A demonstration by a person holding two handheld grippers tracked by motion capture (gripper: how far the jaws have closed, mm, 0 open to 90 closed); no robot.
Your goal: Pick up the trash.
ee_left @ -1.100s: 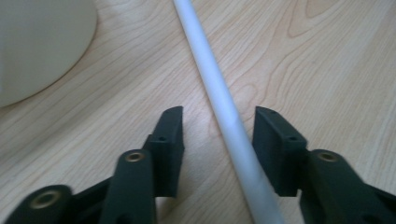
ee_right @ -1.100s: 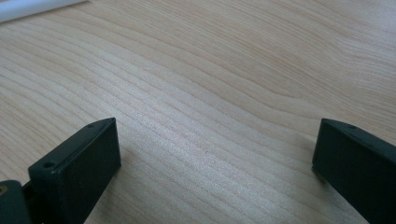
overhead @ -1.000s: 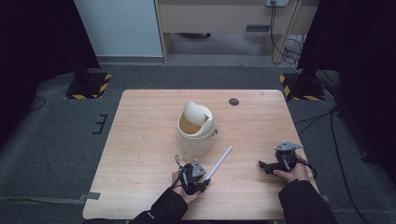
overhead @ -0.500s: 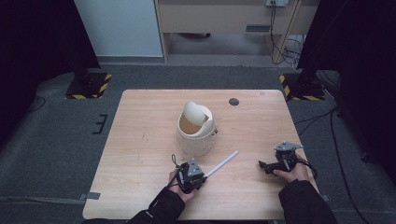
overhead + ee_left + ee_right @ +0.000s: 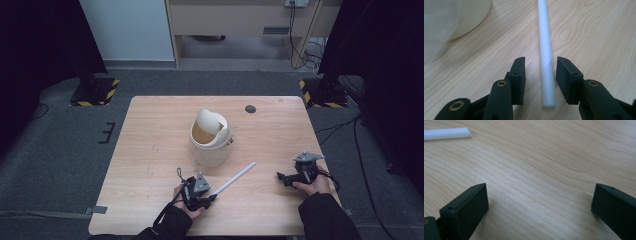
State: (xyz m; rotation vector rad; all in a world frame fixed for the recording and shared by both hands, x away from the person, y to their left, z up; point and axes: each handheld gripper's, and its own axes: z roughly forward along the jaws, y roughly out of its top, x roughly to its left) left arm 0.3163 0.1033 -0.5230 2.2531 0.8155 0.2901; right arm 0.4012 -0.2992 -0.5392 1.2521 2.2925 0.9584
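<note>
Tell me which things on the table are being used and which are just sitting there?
Being used:
- white stick, lying between the left gripper jaws, which have just been opening
- swing-lid bin, close beside it

Just sitting there:
- right gripper, open over bare wood
- dark round spot near the table's far edge

The high view is dim and grainy, with dark upper corners. Even soft light falls on the table [image 5: 150,150], leaving faint shadows. Both gripper views blur toward their top edges.
</note>
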